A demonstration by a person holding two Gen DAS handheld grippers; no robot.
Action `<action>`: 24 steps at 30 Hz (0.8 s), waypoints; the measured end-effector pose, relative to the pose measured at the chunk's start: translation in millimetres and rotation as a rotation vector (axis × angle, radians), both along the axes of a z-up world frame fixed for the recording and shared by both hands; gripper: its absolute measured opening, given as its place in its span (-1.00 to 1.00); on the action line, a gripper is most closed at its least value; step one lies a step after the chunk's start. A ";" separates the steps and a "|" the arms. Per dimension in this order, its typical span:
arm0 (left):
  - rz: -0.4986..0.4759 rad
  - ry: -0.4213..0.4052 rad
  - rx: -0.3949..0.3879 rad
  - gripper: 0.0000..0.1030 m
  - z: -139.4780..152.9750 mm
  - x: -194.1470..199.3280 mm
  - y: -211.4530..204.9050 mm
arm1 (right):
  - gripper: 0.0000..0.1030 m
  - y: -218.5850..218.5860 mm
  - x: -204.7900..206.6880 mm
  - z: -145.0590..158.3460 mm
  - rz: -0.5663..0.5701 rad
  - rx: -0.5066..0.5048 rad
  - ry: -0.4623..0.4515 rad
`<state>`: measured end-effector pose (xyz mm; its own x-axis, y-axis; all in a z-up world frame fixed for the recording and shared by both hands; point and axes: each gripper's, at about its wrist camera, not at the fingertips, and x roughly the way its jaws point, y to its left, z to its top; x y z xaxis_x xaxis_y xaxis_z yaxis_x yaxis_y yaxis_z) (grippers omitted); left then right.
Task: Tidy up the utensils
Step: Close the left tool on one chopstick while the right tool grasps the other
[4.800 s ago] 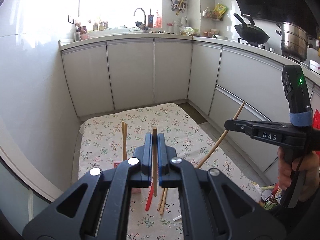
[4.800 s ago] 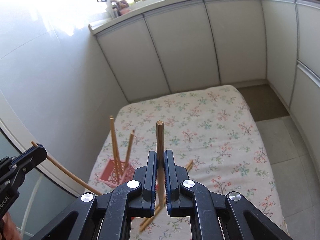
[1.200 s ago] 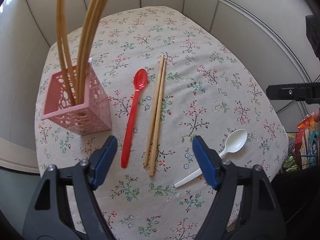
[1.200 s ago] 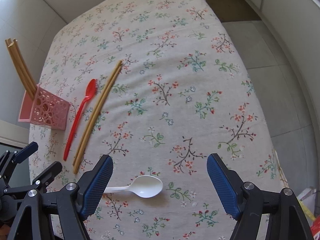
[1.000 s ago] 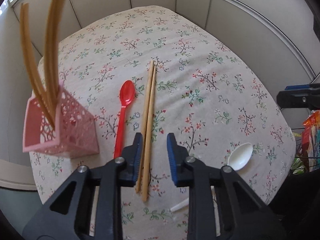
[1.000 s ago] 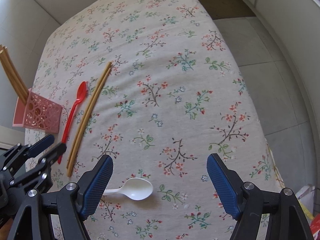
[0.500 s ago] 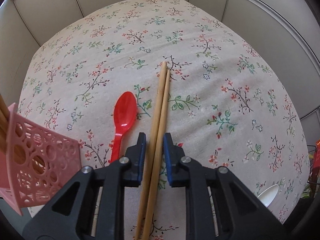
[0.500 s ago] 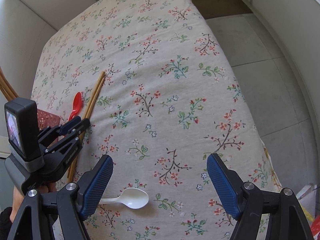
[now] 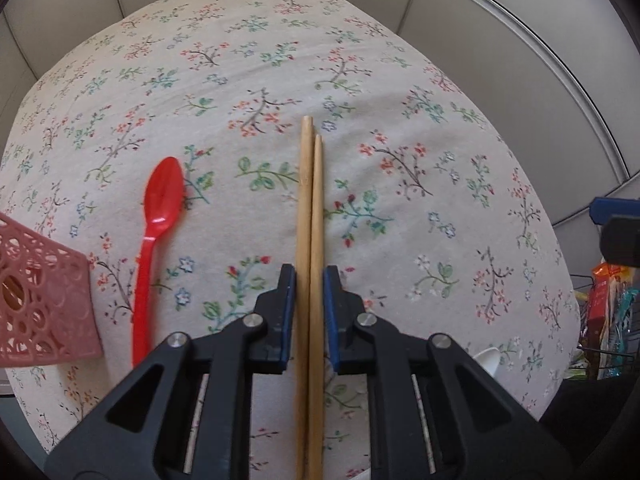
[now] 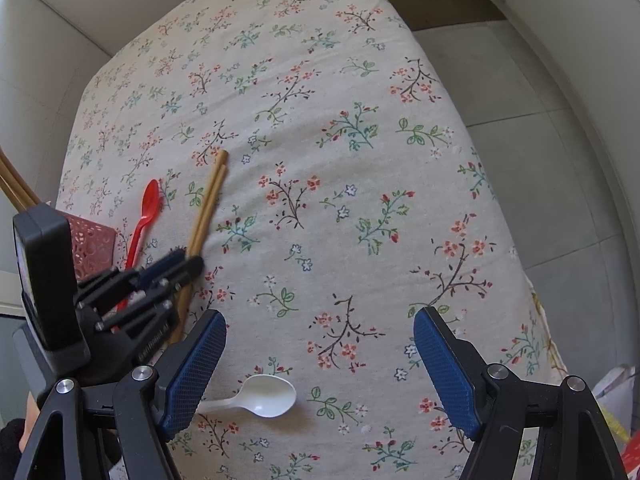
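A pair of wooden chopsticks [image 9: 310,200] lies on the floral tablecloth [image 9: 360,80], side by side. My left gripper [image 9: 310,280] points down over them, one finger on each side. Its jaws are closing, and a thin gap still shows at each pad. A red spoon [image 9: 160,208] lies to their left, beside the pink lattice basket [image 9: 36,296], which holds more chopsticks [image 10: 16,188]. In the right wrist view my right gripper [image 10: 318,320] stands wide open above the cloth, with a white spoon [image 10: 264,400] lying just below its left finger. The left gripper [image 10: 176,268] shows there astride the chopsticks [image 10: 208,200].
Grey cabinet doors [image 9: 500,40] ring the table on the far and right sides. Tiled floor [image 10: 540,140] lies past the table's right edge. Colourful packets in a wire rack [image 9: 604,300] stand at the right.
The left gripper has sunk closer to the cloth and narrowed around the chopstick pair. The basket has slid towards the left edge of its view. The right gripper has stayed put and open.
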<state>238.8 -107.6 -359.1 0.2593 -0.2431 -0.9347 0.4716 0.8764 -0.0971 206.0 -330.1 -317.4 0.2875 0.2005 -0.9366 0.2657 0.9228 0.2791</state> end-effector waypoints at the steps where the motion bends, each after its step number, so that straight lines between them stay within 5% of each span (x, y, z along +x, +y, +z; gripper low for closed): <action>1: -0.014 0.004 0.003 -0.70 0.3 -2.9 -4.4 | 0.59 -0.5 -0.1 -0.5 -0.002 0.001 0.002; 12: 0.024 -0.013 0.015 -0.70 3.8 18.1 -17.6 | 0.59 -3.5 0.6 -2.8 -0.009 0.004 0.007; 24: 0.111 -0.031 -0.014 -0.69 -1.3 87.9 -39.0 | 0.59 -19.4 4.3 -7.4 -0.049 0.006 0.023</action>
